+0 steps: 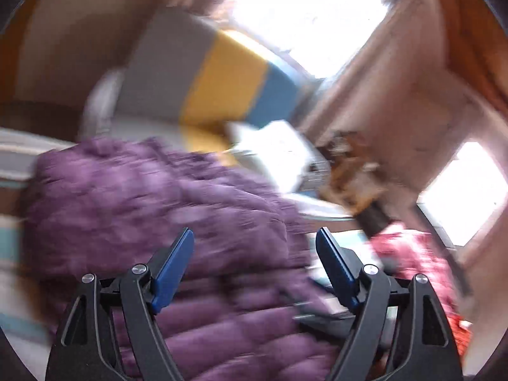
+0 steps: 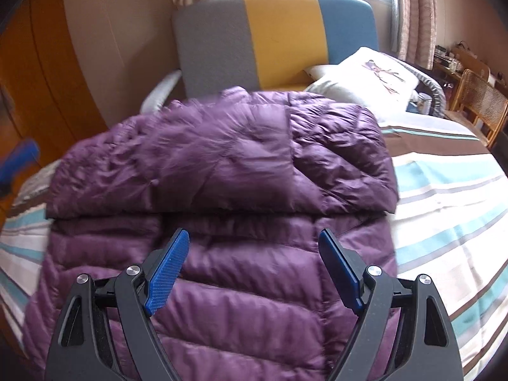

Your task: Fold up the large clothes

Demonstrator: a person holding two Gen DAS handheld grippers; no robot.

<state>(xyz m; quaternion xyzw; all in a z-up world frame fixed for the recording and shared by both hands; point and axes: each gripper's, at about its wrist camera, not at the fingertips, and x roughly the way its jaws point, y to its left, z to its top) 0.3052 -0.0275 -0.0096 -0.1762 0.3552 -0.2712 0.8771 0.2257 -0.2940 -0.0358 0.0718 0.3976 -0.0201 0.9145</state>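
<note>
Both tools are released and grasp nothing: the right tool [image 2: 252, 263] hangs over the lower quilted half of the jacket, and the left tool [image 1: 254, 260], in a heavily blurred view, hangs over its far side; the striped bed [image 2: 444, 190] carries the purple down jacket [image 2: 222, 165], its upper part already lying doubled over the body; a pillow [image 2: 365, 73] lies by the headboard [image 2: 273, 41]; one fold looks done, so the next move likely calls for gripping the near hem and bringing it up over the doubled part.
</note>
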